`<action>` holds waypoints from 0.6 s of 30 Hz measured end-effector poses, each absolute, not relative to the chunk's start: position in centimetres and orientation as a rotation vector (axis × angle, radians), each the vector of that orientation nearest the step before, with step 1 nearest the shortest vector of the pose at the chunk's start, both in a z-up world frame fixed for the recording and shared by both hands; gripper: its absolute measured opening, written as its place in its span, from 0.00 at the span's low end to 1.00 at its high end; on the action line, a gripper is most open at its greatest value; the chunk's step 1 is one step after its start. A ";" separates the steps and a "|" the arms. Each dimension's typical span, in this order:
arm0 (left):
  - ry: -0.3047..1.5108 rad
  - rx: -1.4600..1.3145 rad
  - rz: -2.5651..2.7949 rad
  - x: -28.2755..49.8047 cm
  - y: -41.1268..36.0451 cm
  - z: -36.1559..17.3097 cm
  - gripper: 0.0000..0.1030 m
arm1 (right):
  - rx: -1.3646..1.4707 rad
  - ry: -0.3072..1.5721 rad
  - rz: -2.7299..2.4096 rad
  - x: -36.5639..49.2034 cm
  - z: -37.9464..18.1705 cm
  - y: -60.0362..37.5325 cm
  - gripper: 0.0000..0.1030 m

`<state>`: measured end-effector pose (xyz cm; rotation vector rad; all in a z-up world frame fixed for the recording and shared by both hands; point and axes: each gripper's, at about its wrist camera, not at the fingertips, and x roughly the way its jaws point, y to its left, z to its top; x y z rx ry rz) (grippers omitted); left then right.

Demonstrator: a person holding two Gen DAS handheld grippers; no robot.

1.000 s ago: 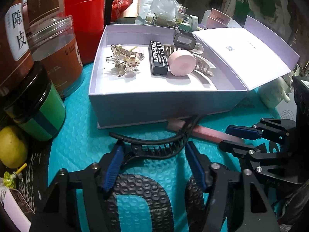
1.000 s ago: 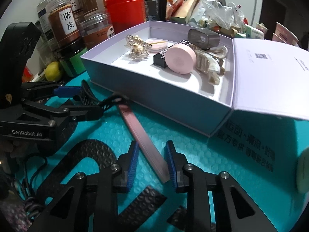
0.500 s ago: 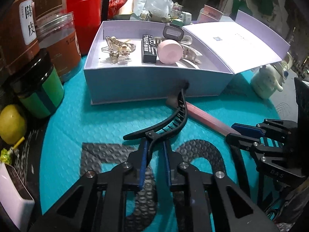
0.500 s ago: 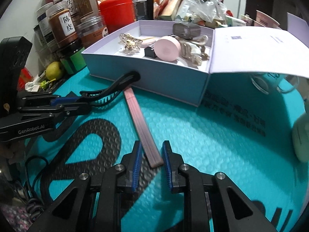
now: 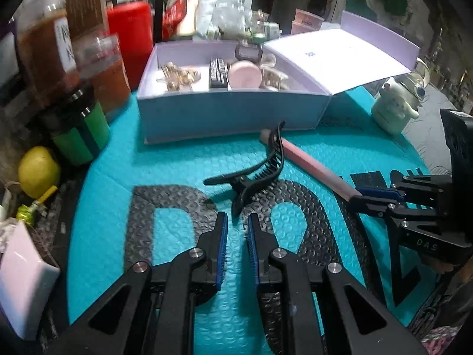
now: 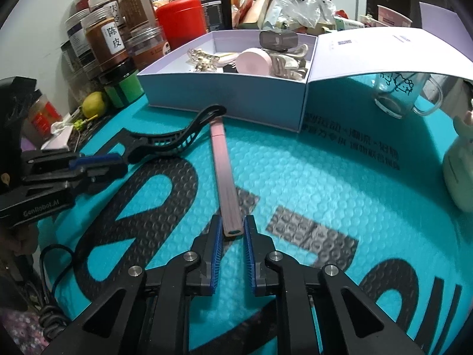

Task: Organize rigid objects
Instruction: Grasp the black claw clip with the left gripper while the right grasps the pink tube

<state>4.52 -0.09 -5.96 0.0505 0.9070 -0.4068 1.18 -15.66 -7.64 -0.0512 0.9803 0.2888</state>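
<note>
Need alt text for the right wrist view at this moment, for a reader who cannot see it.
The right gripper brackets the near end of a long pink bar lying on a teal mat. The bar points at an open lavender box of hair accessories, and the left gripper sits beside a black hair clip.

L gripper (image 5: pixel 236 222): held low, pointed fwd, jaws set a narrow gap apart, nothing seen between the blue pads (image 5: pixel 222 236). R gripper (image 6: pixel 232 230): held low, also fwd, jaws narrowly parted, a pink bar's near end framed at the tips; contact w/ pads (image 6: pixel 218 238) can't be judged.
</note>
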 end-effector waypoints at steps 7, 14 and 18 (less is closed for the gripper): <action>0.909 0.094 -0.406 4.8 -0.7 -5.7 0.14 | 0.006 0.981 0.258 0.7 -7.6 -17.2 0.14; 0.910 0.056 -0.435 5.5 -0.9 -5.6 0.14 | 0.012 0.979 0.252 0.4 -7.5 -17.5 0.14; 0.919 0.053 -0.459 6.0 -0.9 -5.5 0.25 | 0.021 0.981 0.255 0.6 -7.5 -17.7 0.15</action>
